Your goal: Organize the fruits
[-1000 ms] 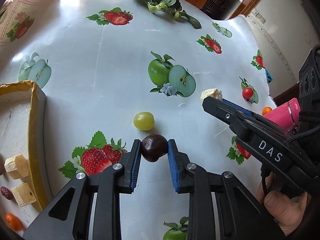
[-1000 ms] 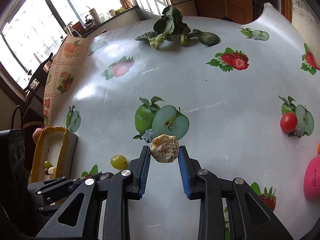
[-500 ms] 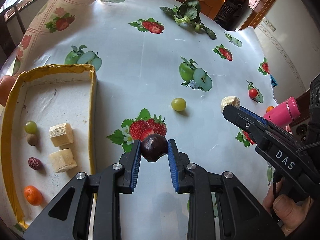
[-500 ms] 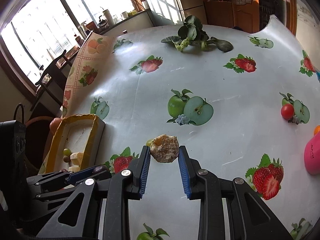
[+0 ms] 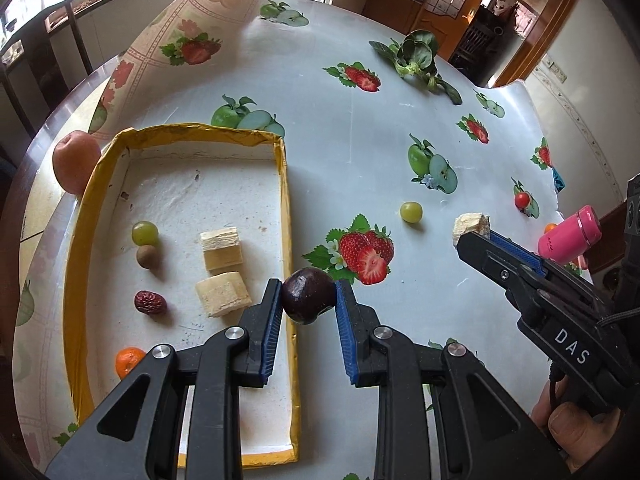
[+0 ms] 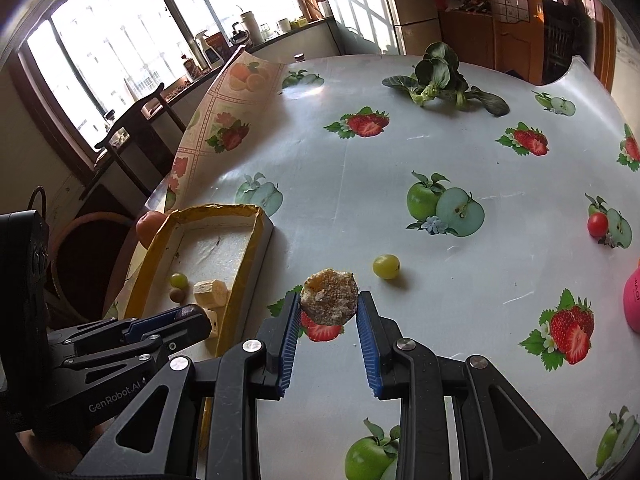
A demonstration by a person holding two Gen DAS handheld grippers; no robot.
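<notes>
My left gripper is shut on a dark purple plum, held above the right rim of the yellow-edged tray. The tray holds a green grape, a brown ball, a red date, a small orange and two pale fruit chunks. My right gripper is shut on a round pale fruit slice, above the tablecloth to the right of the tray. A loose green grape lies on the cloth; it also shows in the left wrist view.
A cherry tomato and a pink bottle sit at the right edge. Leafy greens lie at the far side. A peach rests outside the tray's far left corner. The tablecloth has fruit prints.
Both grippers have moved back and left, toward the tray, each keeping its fruit. The plum has left the cloth and now hangs over the tray's right rim.
</notes>
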